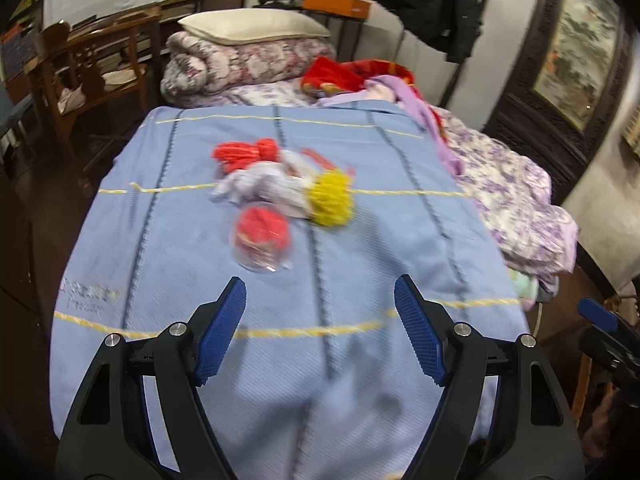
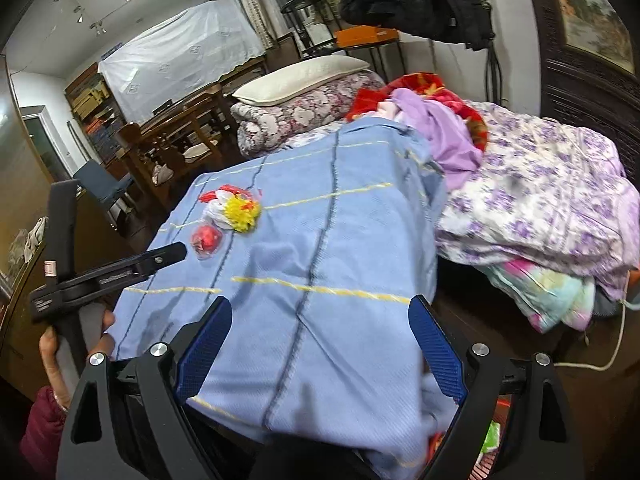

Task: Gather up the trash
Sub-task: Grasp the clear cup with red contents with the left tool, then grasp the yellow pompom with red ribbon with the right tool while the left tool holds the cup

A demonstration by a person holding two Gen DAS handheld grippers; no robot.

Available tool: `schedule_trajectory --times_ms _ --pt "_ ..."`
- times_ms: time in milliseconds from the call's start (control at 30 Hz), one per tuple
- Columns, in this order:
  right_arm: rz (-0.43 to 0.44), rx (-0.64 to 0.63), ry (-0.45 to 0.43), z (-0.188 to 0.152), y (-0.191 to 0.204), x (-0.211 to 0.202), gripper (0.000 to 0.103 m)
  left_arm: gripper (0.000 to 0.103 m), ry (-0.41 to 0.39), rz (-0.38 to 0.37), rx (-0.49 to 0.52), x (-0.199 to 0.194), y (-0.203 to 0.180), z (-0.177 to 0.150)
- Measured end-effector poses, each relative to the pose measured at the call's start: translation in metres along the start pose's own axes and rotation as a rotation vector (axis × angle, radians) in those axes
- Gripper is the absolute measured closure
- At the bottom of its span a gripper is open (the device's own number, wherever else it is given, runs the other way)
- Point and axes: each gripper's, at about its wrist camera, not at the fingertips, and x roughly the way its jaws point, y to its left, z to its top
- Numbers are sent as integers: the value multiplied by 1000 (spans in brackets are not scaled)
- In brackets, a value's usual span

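Both grippers, left (image 1: 320, 300) and right (image 2: 320, 322), had fingers spread, empty, approaching the trash (image 1: 280, 184) ahead on the bed (image 1: 400, 240); next, reach and clamp.

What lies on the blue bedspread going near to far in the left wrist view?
Clear plastic cup holding red scraps → yellow crumpled wrapper → red crumpled wrapper → folded floral quilt → cream pillow.
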Motion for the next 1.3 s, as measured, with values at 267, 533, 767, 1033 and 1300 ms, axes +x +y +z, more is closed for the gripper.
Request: schedule_trajectory --times_ms 267,533,767,1033,1300 --pt "33 -35 26 22 25 40 15 30 34 31 -39 39 35 17" --pt "59 -62 34 43 49 76 15 47 65 31 -27 69 39 27" --pt "121 -71 53 64 70 111 15 53 37 14 -45 56 51 21" --pt "132 -111 91 79 94 160 37 53 -17 39 -47 26 61 20" --pt "119 -99 126 87 102 198 47 53 -19 42 -57 26 69 20"
